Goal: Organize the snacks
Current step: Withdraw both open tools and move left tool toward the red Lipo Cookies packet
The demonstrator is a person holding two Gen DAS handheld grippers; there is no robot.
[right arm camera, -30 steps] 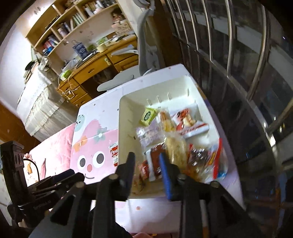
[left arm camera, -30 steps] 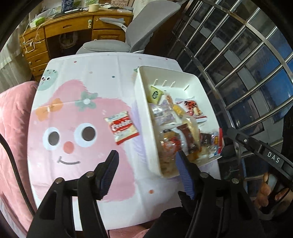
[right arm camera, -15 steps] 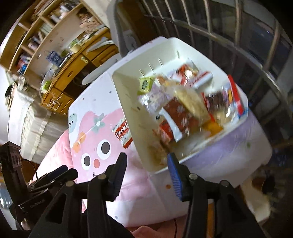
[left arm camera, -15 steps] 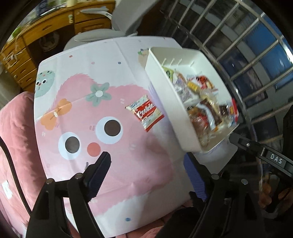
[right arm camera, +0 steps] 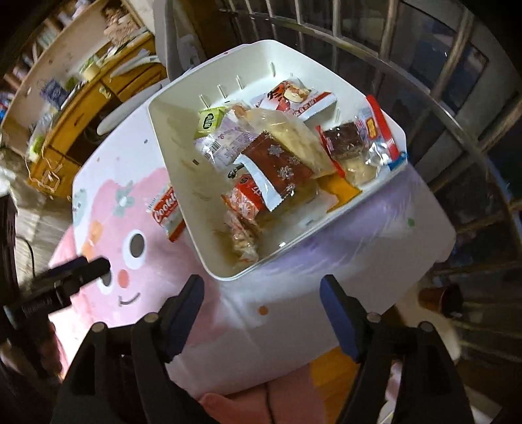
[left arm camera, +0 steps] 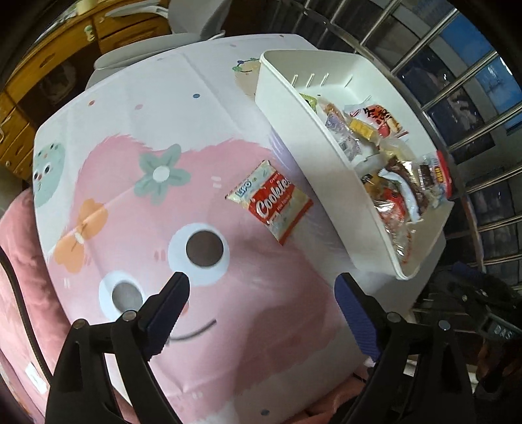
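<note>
A red and white cookie packet [left arm camera: 270, 205] lies on the pink cartoon tablecloth [left arm camera: 146, 195], just left of a white bin [left arm camera: 313, 163] filled with several wrapped snacks. In the right wrist view the packet [right arm camera: 166, 212] peeks out beside the bin's [right arm camera: 176, 169] left wall. My left gripper [left arm camera: 261, 310] is open and empty, held above the cloth's front, short of the packet. My right gripper [right arm camera: 261, 310] is open and empty, in front of the bin's near corner. The left gripper's body [right arm camera: 65, 283] shows at the left of the right wrist view.
A grey office chair [left arm camera: 195, 19] and a wooden desk [left arm camera: 49, 62] stand behind the table. A metal window grille [left arm camera: 473, 98] runs along the right side close to the bin. A pink cushion [left arm camera: 16, 261] lies left of the table.
Both grippers pulled back and swung left, away from the bin. The right gripper's jaws opened from narrow to wide. The cookie packet stayed where it was.
</note>
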